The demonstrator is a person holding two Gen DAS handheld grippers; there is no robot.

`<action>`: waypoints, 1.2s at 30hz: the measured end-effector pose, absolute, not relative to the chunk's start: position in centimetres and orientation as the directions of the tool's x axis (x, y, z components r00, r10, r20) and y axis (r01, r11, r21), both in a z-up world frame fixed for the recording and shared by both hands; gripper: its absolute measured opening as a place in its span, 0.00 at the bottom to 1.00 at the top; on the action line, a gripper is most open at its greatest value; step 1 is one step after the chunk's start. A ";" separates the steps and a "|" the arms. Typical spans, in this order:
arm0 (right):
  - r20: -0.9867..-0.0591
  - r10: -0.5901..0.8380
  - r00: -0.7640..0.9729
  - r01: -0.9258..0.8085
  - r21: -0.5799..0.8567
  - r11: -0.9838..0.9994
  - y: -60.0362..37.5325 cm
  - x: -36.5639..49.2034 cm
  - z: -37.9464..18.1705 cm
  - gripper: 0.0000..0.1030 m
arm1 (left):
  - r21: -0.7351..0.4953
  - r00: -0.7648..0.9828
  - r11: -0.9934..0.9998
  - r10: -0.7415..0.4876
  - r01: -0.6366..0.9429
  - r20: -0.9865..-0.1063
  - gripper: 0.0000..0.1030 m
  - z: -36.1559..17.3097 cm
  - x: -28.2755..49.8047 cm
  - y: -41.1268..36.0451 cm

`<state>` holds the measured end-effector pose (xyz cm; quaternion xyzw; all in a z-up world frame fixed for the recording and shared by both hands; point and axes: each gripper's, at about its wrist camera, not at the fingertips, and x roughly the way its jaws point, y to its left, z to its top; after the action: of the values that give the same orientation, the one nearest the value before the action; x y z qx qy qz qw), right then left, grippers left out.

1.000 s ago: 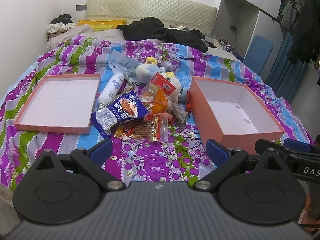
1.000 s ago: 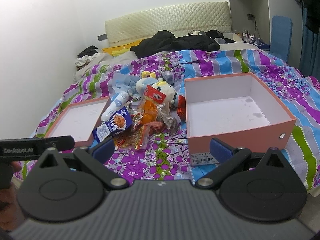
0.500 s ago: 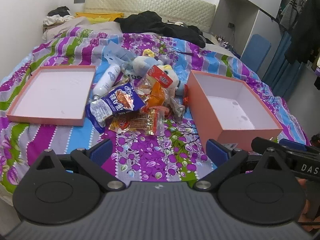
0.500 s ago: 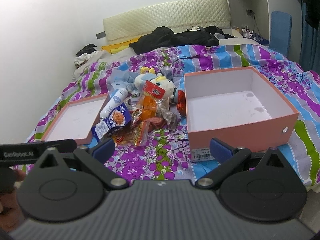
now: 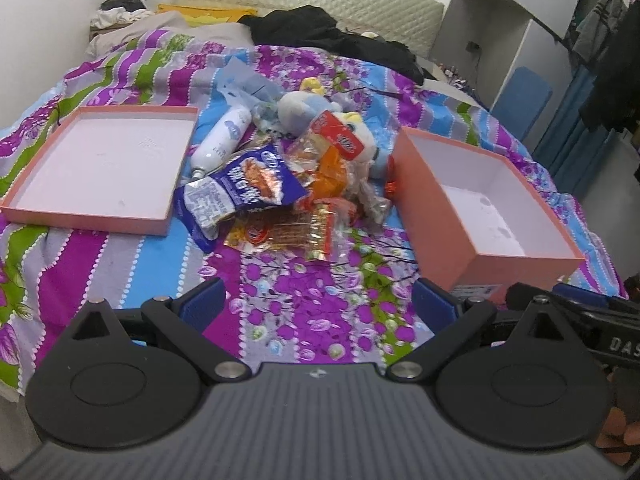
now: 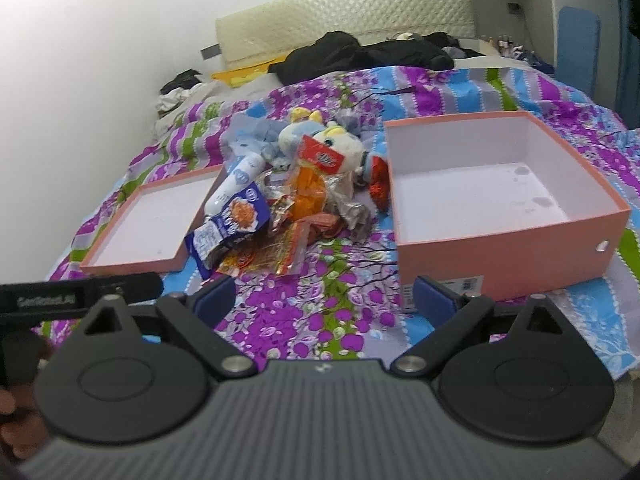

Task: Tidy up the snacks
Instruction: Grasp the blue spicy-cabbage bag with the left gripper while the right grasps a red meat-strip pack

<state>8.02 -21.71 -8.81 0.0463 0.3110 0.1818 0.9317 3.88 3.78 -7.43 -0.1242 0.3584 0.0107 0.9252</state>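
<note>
A heap of snacks lies mid-bed: a blue packet (image 5: 248, 188) (image 6: 236, 220), a clear packet of orange-red sticks (image 5: 288, 234), an orange packet (image 5: 332, 168) and a red one (image 5: 340, 136). A white bottle (image 5: 222, 140) and a plush toy (image 5: 304, 110) lie among them. An empty deep pink box (image 5: 432, 216) (image 6: 500, 252) sits right of the heap, a shallow pink lid (image 5: 92, 218) (image 6: 132, 266) left. My left gripper (image 5: 319, 303) hangs open short of the heap. The right gripper (image 6: 324, 299) has its jaws closing a little on nothing.
The floral bedspread (image 5: 312, 288) covers the bed. Black clothes (image 5: 320, 32) lie by the padded headboard. A blue chair (image 5: 524, 96) and hanging clothes stand off to the right. A hand (image 6: 16, 412) holds the left gripper's body at the right wrist view's left edge.
Both grippers have come lower and closer to the bed, so the heap and boxes look larger. The right gripper's pads stand slightly nearer each other. Nothing on the bed has moved.
</note>
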 end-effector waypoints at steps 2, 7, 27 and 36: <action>-0.563 0.382 0.733 -0.331 0.195 0.923 -21.2 8.5 -9.2 0.91 | -0.218 0.743 0.969 -0.060 -0.117 -0.667 0.98 -8.0 4.6 4.5; -0.563 0.414 0.715 -0.404 0.152 0.902 -18.9 10.0 -10.4 0.88 | -0.230 0.734 0.963 -0.052 -0.144 -0.677 0.97 -10.0 6.5 7.0; -0.583 0.504 0.637 -0.480 0.211 0.851 -11.5 22.1 -21.1 0.81 | 0.081 0.661 0.996 0.076 -0.023 -0.746 0.93 -18.9 19.9 12.3; -0.590 0.533 0.606 -0.535 0.193 0.822 -9.3 25.5 -23.6 0.79 | 0.209 0.646 0.977 0.133 0.042 -0.752 0.77 -21.9 25.1 12.3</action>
<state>25.53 -9.29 -23.60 -0.0015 0.3290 0.2979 0.8961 25.13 12.32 -21.92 0.1043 0.4199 0.0252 0.9012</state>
